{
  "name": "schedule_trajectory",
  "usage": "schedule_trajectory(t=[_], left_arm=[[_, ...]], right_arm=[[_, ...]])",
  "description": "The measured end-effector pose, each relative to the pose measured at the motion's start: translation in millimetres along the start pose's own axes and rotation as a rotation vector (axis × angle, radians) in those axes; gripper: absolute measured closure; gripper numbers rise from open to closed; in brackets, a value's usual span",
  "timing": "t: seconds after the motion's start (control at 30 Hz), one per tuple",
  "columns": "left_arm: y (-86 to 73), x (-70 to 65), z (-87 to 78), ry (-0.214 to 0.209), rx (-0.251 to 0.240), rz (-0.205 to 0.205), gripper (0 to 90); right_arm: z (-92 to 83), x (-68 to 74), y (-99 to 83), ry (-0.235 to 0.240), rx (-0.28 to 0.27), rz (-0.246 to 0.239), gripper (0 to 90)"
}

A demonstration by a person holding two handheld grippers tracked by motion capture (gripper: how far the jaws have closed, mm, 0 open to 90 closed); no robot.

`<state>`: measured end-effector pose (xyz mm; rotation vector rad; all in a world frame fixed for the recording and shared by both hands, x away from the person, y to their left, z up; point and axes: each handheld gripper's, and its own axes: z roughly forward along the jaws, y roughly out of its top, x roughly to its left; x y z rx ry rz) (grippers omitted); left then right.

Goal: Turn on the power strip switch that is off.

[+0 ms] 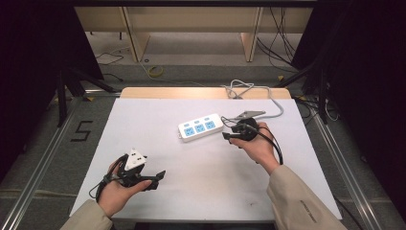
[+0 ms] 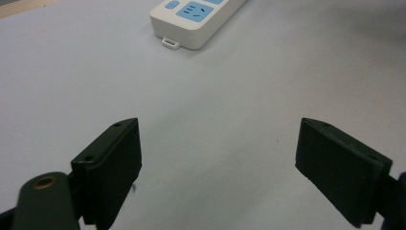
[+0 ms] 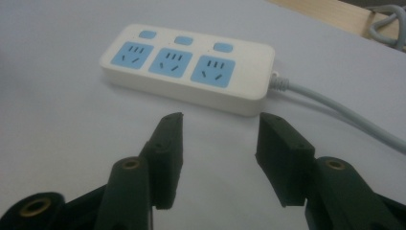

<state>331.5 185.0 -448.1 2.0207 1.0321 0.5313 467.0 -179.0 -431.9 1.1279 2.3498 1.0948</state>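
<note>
Beyond frame edge, power strip's (image 2: 196, 19) far end

Table (image 1: 143, 143): white sheet over a light wood top, wood edge visible along the far side. White power strip (image 1: 201, 127) lies flat right of centre, angled, three blue sockets facing up, small mounting tab at its left end. Its grey cable (image 1: 275, 103) runs off to the far right, coiling on the wood strip.
</note>
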Motion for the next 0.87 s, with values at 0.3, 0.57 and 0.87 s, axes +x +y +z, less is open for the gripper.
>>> schedule_trajectory(t=[0.3,0.57,0.87], left_arm=[[-1.0,1.2,-0.5,0.005,0.004,-0.008,15.5],[-1.6,1.7,-1.3,0.008,0.007,-0.009,15.5],[-1.4,0.1,-0.7,0.008,0.008,-0.006,15.4]], right_arm=[[-47.8,-2.7,-39.5,0.033,-0.044,0.009,44.9],[-81.7,2.6,-77.5,0.039,-0.086,0.008,43.0],[-101.3,2.9,-98.0,0.031,-0.131,0.039,42.2]])
